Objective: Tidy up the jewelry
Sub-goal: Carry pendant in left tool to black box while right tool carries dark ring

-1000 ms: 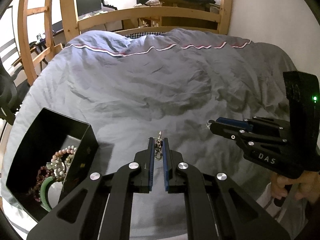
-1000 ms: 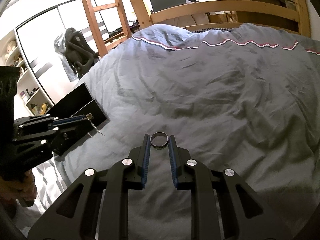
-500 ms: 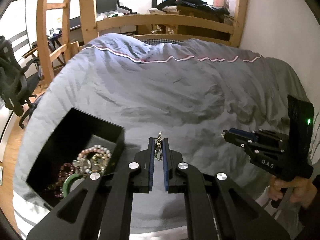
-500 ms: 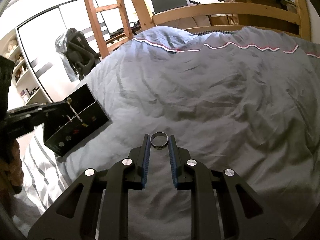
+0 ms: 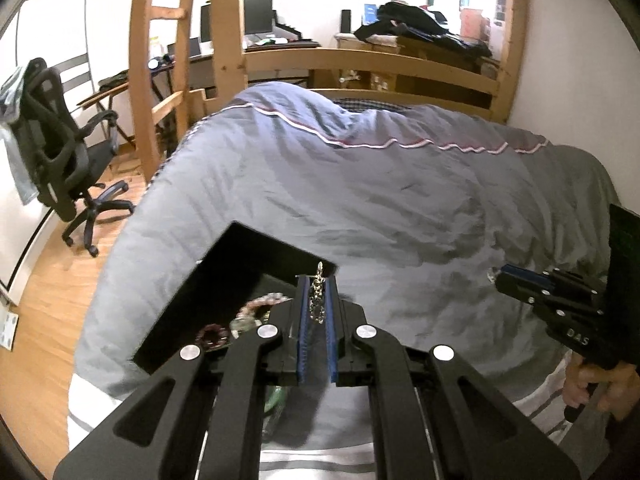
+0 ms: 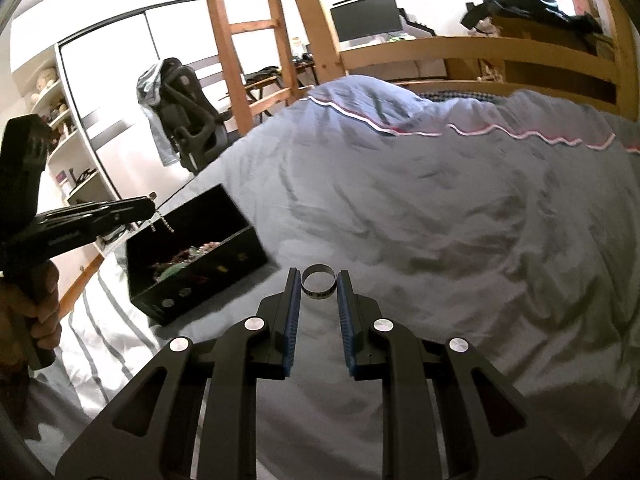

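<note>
My left gripper [image 5: 317, 280] is shut on a small chain earring [image 5: 318, 300] and holds it above the open black jewelry box [image 5: 224, 280]; the earring also hangs from it in the right wrist view [image 6: 162, 222]. The box [image 6: 224, 268] holds several bead bracelets [image 5: 256, 312] and a green bangle [image 6: 172, 270]. My right gripper [image 6: 319, 280] is shut on a silver ring [image 6: 318, 282], held above the grey duvet, to the right of the box. It also shows at the right of the left wrist view [image 5: 496, 276].
The box sits near the left edge of the bed on a grey duvet [image 6: 440, 220]. A wooden bunk frame and ladder [image 5: 148, 92] stand behind. An office chair [image 5: 60, 152] is on the floor at left. A wall runs along the bed's right side.
My left gripper has swung left with the earring and now hangs over the box. My right gripper holds the ring in much the same place.
</note>
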Demonstrator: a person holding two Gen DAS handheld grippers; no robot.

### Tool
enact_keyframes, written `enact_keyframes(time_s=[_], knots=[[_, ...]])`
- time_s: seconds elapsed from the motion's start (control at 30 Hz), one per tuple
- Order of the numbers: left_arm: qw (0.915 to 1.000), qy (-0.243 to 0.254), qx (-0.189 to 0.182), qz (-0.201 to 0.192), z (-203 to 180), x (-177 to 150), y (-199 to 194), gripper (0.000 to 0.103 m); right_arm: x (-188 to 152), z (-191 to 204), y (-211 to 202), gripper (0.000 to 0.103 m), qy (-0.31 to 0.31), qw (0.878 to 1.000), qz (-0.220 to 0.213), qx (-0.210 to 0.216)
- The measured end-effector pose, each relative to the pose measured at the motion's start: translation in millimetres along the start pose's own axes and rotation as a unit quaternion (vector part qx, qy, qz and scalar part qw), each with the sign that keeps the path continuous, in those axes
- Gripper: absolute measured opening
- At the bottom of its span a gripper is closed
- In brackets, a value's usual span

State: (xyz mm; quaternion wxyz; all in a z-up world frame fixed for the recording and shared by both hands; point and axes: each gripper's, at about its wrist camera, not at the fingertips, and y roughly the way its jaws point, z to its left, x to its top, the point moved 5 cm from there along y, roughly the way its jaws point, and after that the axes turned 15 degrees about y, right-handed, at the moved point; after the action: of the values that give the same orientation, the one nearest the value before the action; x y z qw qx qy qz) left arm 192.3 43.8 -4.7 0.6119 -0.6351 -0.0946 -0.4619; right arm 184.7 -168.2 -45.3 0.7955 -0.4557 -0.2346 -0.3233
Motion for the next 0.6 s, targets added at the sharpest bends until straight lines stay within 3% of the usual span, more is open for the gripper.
enact_keyframes(time_s=[0.3, 0.6], knots=[[0.9995, -0.021, 0.021, 0.007, 35, -19, -8, 0.007, 5, 37, 10, 0.019, -0.022, 1.000, 0.000, 0.013], [0.9984, -0.040, 0.036, 0.018, 66, -39, -4, 0.007, 11, 100, 44, 0.019, -0.063, 0.997, 0.012, 0.043]])
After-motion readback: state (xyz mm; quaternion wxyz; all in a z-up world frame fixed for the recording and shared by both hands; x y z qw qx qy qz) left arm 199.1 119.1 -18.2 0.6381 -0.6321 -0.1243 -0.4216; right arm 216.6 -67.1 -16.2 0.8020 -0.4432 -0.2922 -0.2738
